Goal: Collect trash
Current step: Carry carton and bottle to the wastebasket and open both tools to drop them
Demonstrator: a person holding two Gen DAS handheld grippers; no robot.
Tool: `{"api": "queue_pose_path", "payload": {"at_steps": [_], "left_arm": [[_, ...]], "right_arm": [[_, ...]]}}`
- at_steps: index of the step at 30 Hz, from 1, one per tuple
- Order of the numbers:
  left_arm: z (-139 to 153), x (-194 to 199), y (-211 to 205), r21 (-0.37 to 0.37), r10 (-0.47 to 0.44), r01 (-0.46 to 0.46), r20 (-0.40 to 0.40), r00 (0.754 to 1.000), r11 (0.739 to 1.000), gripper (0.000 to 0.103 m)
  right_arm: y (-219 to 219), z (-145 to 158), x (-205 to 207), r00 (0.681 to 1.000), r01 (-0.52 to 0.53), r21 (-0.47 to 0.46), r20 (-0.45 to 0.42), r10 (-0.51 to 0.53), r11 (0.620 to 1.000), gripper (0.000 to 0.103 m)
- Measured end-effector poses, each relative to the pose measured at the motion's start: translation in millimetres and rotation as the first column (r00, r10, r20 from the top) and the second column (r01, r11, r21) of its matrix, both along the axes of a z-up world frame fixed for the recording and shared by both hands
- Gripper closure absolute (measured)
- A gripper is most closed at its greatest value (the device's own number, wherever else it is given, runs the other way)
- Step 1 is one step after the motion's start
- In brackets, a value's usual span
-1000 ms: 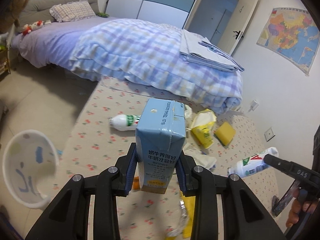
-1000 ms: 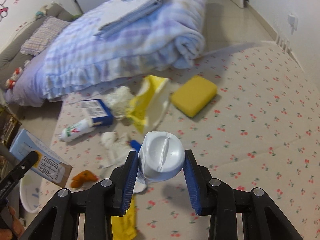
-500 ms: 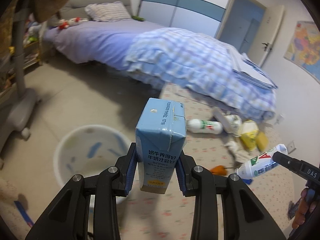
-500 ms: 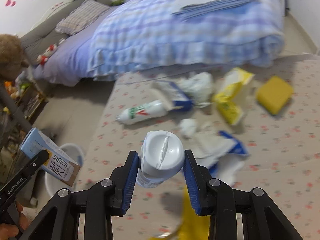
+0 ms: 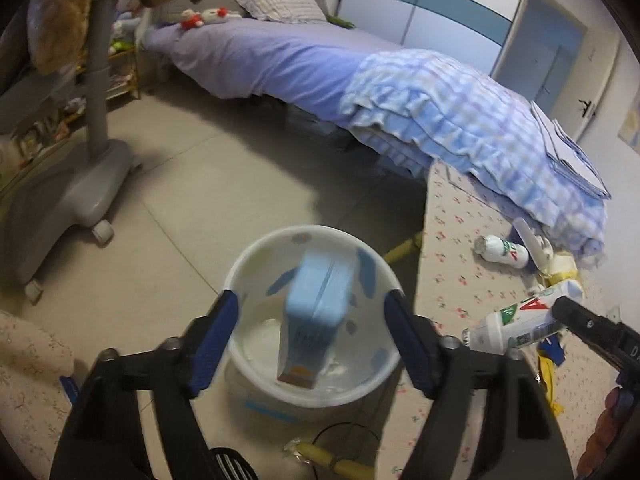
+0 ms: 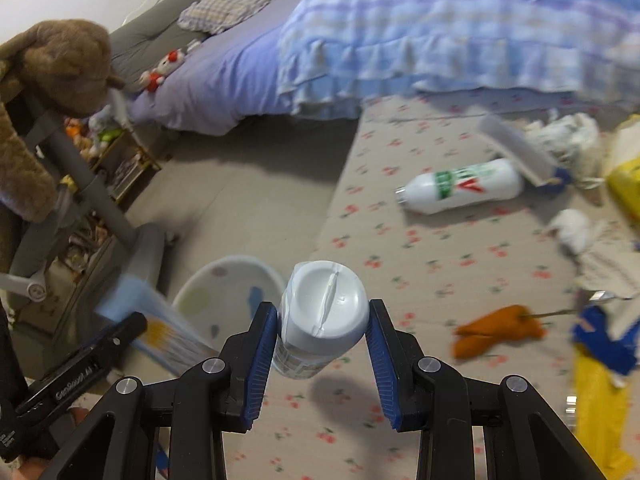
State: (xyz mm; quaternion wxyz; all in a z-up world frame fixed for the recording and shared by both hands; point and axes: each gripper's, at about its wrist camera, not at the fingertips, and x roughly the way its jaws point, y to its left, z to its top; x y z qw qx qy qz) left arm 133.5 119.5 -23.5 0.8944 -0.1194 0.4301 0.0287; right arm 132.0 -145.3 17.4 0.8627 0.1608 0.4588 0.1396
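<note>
Floor: tiled; a cherry-print mat (image 6: 440, 264) covers its right part, strewn with a spare bottle (image 6: 460, 190), wrappers, orange scrap.

Bin (image 5: 240, 276): white, just off the mat's left edge, directly below the left hand-held gripper (image 5: 312, 340).

Carton (image 5: 316, 300): blue, blurred, upright over the bin mouth, touching neither pad; the jaws have just been opening and stand wide.

Bottle (image 6: 324, 312): white, clamped in the right hand-held gripper (image 6: 324, 350), long axis pointing away; bin lies ahead-left, near.

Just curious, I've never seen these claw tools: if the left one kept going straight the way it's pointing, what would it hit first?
Probably the blue carton, loose between the just-opened fingers of the left gripper, then the white bin below it. Depth is hard to judge.
</note>
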Motion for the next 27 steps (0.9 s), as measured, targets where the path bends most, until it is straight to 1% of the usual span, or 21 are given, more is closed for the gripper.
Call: {"api": "queue_pose_path", "payload": {"at_steps": [6, 12, 18, 19, 20, 21, 22, 27], "left_arm": [[-3.9, -5.8, 14.2, 0.024, 0.024, -0.022, -0.053, 0.998, 0.999, 0.023], [-8.9, -13.8, 26.1, 0.073, 0.054, -0.048, -0.081, 0.995, 0.996, 0.017], [-11.5, -19.8, 36.4, 0.098, 0.075, -0.066, -0.094, 0.993, 0.993, 0.015], [-11.8, -20.8, 37.8, 0.102, 0.079, -0.070, -0.093, 0.992, 0.992, 0.014], [-12.1, -22.1, 39.8, 0.105, 0.086, -0.076, -0.093, 0.992, 0.992, 0.013], [-12.0, -22.1, 40.8, 0.105, 0.089, -0.079, -0.093, 0.992, 0.991, 0.013], [-11.9, -22.4, 41.7, 0.104, 0.091, -0.082, -0.093, 0.991, 0.991, 0.013], [-11.1, -24.5, 43.2, 0.097, 0.092, -0.083, -0.095, 0.991, 0.992, 0.012]], "right_arm": [[21.3, -12.6, 7.0, 1.000, -0.021, 0.022, 0.002, 0.021, 1.000, 0.063], [38.8, -25.9, 16.2, 0.999, -0.050, 0.053, 0.003, 0.050, 0.997, 0.063], [50.7, -45.2, 27.2, 0.997, -0.076, 0.072, -0.010, 0.077, 0.995, 0.061], [51.1, -46.6, 27.5, 0.997, -0.081, 0.072, -0.002, 0.081, 0.994, 0.059], [51.6, -47.9, 28.5, 0.996, -0.087, 0.068, 0.002, 0.087, 0.994, 0.055], [51.3, -48.5, 29.1, 0.997, -0.082, 0.057, 0.000, 0.082, 0.995, 0.041], [49.3, -47.7, 29.2, 0.997, -0.071, 0.045, 0.000, 0.071, 0.996, 0.034], [37.9, -36.7, 24.0, 0.998, -0.058, 0.011, 0.009, 0.057, 0.998, 0.032]]}}
